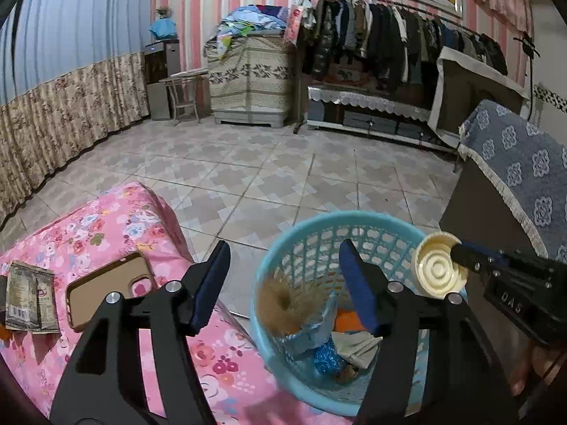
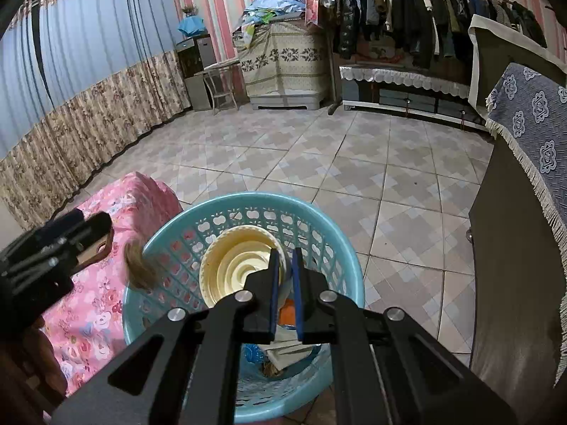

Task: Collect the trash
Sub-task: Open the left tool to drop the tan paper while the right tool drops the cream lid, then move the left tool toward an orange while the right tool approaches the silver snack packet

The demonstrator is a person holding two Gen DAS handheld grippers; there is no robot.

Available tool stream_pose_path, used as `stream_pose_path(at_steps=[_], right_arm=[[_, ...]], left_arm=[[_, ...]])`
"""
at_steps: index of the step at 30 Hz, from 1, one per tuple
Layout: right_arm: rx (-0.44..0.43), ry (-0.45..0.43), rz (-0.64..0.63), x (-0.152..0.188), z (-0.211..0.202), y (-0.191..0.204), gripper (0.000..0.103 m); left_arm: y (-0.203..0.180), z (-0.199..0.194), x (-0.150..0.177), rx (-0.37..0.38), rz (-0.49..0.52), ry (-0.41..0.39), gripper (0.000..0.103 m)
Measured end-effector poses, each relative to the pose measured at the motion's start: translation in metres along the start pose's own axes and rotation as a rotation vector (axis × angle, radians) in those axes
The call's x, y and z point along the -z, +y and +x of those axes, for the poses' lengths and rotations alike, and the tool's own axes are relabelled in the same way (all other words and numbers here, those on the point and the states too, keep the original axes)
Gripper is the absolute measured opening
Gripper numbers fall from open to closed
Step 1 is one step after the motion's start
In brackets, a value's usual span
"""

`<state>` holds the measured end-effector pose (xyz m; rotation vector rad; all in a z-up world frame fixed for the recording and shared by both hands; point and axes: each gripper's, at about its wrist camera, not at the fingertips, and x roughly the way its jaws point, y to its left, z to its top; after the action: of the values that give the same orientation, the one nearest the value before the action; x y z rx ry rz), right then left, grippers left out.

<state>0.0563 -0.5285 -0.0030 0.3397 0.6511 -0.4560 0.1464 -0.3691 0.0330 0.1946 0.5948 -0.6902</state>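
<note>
A blue plastic basket (image 1: 315, 233) (image 2: 329, 244) stands on the floor beside the pink floral bed (image 1: 106, 226) (image 2: 106, 301), with wrappers and scraps inside. My right gripper (image 2: 285, 258) is shut on the rim of a cream plastic lid (image 2: 241, 265) and holds it above the basket; the lid also shows in the left wrist view (image 1: 439, 265). My left gripper (image 1: 283, 276) is open above the basket's left edge. A brown tuft of hair (image 1: 290, 304) (image 2: 140, 265) is in mid-air at the basket, under the left gripper. A crumpled wrapper (image 1: 30, 294) lies on the bed.
A brown phone case (image 1: 106, 287) lies on the bed next to the wrapper. A dark cabinet with a blue patterned cloth (image 1: 514, 163) (image 2: 531, 124) stands to the right. Tiled floor (image 1: 265, 173) stretches ahead to a clothes rack (image 1: 389, 35) and covered furniture.
</note>
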Motion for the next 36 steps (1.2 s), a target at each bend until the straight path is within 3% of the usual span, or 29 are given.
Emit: stream_pose_path(at_steps=[3, 12, 24, 25, 27, 28, 32, 36], right_arm=[[-0.002, 0.007, -0.004, 0.003, 0.003, 0.000, 0.008], [-0.013, 0.029, -0.019, 0.010, 0.006, 0.017, 0.008], [-0.045, 0.089, -0.040, 0.013, 0.030, 0.045, 0.014], [-0.039, 0.096, -0.038, 0.014, 0.034, 0.046, 0.018], [-0.002, 0.095, -0.046, 0.018, 0.038, 0.049, 0.058], [0.013, 0.089, -0.049, 0.020, 0.039, 0.050, 0.064], [0.036, 0.106, -0.060, 0.027, 0.042, 0.054, 0.066], [0.029, 0.046, -0.068, 0.029, 0.029, 0.061, 0.084]], left_arm=[[0.005, -0.004, -0.002, -0.013, -0.004, -0.004, 0.067], [0.033, -0.028, 0.003, -0.096, -0.028, -0.041, 0.088], [0.088, -0.078, 0.022, -0.239, -0.086, -0.081, 0.097], [0.094, -0.083, 0.024, -0.250, -0.093, -0.085, 0.097], [0.108, -0.095, 0.029, -0.278, -0.100, -0.091, 0.097], [0.115, -0.100, 0.032, -0.296, -0.103, -0.094, 0.097], [0.145, -0.120, 0.041, -0.352, -0.130, -0.092, 0.097], [0.182, -0.142, 0.054, -0.405, -0.175, -0.092, 0.097]])
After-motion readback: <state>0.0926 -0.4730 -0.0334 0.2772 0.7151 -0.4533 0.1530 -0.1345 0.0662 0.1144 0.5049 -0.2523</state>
